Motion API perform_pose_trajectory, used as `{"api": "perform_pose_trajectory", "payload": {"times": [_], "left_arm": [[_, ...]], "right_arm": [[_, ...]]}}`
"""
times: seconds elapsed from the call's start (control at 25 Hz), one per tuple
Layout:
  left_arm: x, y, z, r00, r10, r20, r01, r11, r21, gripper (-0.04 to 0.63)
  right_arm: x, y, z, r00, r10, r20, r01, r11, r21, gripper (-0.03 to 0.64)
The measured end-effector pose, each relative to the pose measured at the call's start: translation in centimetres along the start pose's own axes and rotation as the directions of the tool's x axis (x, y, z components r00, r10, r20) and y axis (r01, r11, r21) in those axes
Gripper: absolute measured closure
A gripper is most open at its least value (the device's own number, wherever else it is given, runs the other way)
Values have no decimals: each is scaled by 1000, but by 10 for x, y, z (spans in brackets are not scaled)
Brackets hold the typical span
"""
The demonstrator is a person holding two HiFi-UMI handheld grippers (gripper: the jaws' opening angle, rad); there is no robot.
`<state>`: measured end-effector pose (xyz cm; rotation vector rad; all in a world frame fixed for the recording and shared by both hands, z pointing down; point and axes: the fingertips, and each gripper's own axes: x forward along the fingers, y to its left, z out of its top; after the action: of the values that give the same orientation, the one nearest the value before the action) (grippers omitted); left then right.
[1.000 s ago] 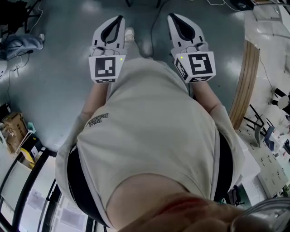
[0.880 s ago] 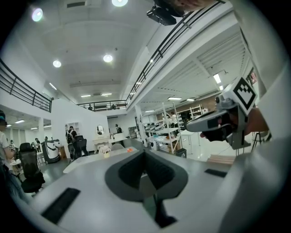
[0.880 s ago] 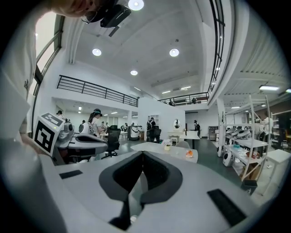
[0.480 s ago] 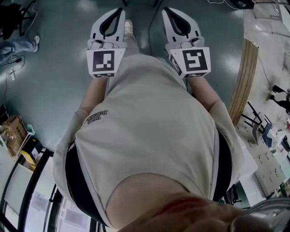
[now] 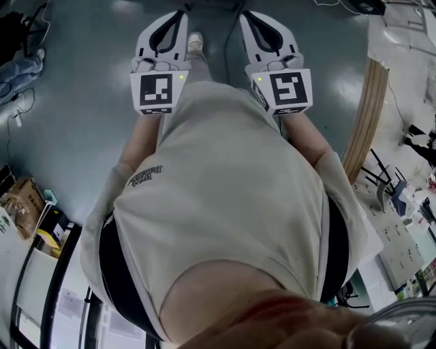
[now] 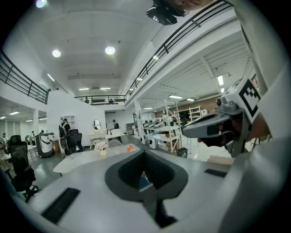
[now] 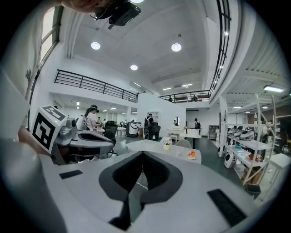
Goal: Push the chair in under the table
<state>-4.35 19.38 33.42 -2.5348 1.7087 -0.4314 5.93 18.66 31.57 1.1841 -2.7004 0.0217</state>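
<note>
Far ahead stands a white table [image 7: 152, 146] with a small flower vase [image 7: 167, 145] and an orange thing [image 7: 192, 154] on it. A grey chair [image 7: 183, 143] shows its back behind the table's right side. In the left gripper view the same table [image 6: 84, 160] and chair [image 6: 114, 143] lie beyond the jaws. My left gripper [image 5: 178, 19] and right gripper [image 5: 245, 16] are held side by side in front of the person's body, over bare floor. Both are shut and hold nothing. Each is far from the chair.
People and black office chairs [image 6: 18, 175] stand at the left of the hall. Metal shelves [image 7: 261, 154] line the right. In the head view a wooden board [image 5: 364, 116] lies on the floor at right, and a cardboard box [image 5: 20, 201] at left.
Both grippers have shifted slightly up the head view, side by side. The floor and the things on it have slid past as the person walks forward.
</note>
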Motion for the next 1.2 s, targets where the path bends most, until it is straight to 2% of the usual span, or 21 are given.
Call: {"api": "perform_pose_trajectory", "payload": {"times": [0.12, 0.28, 0.44, 0.64, 0.8, 0.92, 1.0, 1.08, 1.2], "left_arm": [[23, 21, -7, 999, -24, -30, 24, 1000, -1, 586], [52, 51, -6, 998, -44, -37, 43, 999, -20, 586], [83, 84, -9, 996, -78, -37, 77, 996, -38, 586], [119, 113, -11, 989, -143, -43, 143, 990, -15, 586], [142, 137, -9, 978, -204, -39, 202, 978, -57, 586], [158, 155, -6, 980, -198, -33, 197, 979, -54, 586], [163, 163, -3, 981, -191, -23, 190, 981, -49, 586], [166, 164, 1, 981, -195, -19, 194, 980, -43, 586], [173, 158, 5, 977, -211, -25, 210, 977, -37, 586]], "right_arm": [[33, -5, -4, 999, 1, -38, -1, 1000, 1, 607], [73, -18, -5, 996, -1, -86, 6, 998, 61, 606], [117, -29, 2, 995, -23, -96, 28, 998, 53, 606], [166, -41, 13, 992, -59, -110, 64, 997, 42, 606], [193, -54, 27, 990, -94, -109, 100, 994, 49, 606], [205, -63, 33, 988, -110, -110, 116, 992, 52, 606], [211, -64, 33, 989, -87, -121, 98, 991, 91, 606], [215, -66, 33, 990, -57, -126, 75, 988, 138, 606], [217, -76, 32, 989, -56, -138, 76, 987, 141, 606]]}}
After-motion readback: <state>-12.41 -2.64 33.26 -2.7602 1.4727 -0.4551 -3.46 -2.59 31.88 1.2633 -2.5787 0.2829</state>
